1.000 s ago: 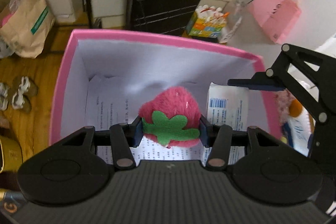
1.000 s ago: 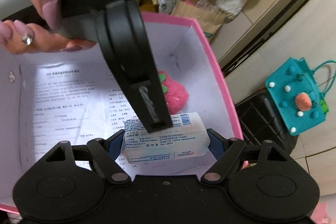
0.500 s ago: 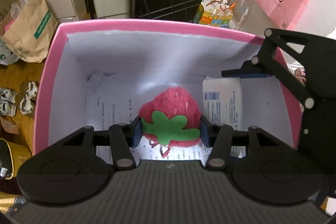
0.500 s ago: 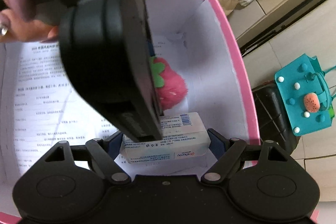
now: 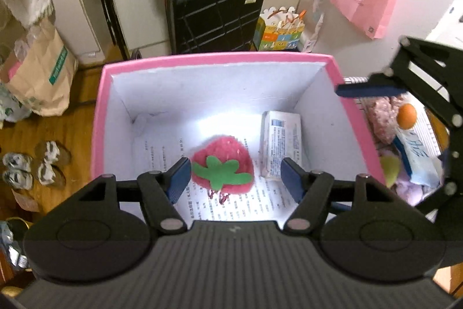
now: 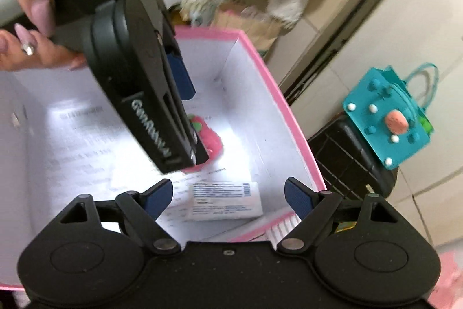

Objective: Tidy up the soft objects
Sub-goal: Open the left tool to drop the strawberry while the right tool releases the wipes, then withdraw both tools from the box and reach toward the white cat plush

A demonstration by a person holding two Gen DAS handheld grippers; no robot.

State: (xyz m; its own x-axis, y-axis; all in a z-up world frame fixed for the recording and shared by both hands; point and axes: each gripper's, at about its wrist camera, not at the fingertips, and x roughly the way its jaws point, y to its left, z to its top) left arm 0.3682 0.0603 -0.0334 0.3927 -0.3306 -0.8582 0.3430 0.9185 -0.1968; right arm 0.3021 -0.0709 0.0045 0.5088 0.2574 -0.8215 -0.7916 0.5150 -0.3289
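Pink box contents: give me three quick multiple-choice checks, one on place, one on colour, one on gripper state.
1. The tissue pack lies:
A. inside the pink box
B. on the suitcase
C. on the floor

2. The plush strawberry has a leaf that is:
A. blue
B. green
C. yellow

3. The left gripper is:
A. shut on the strawberry
B. shut on the pack
C. open, holding nothing

Answers: 1 A, it rests on the box floor by the right wall. 2 B, a green felt leaf. 3 C, the jaws have just been opening and stand clear of the strawberry.

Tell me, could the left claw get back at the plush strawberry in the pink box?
Probably yes. The left claw hangs open above the strawberry, which lies on the paper in the pink box with nothing over it.
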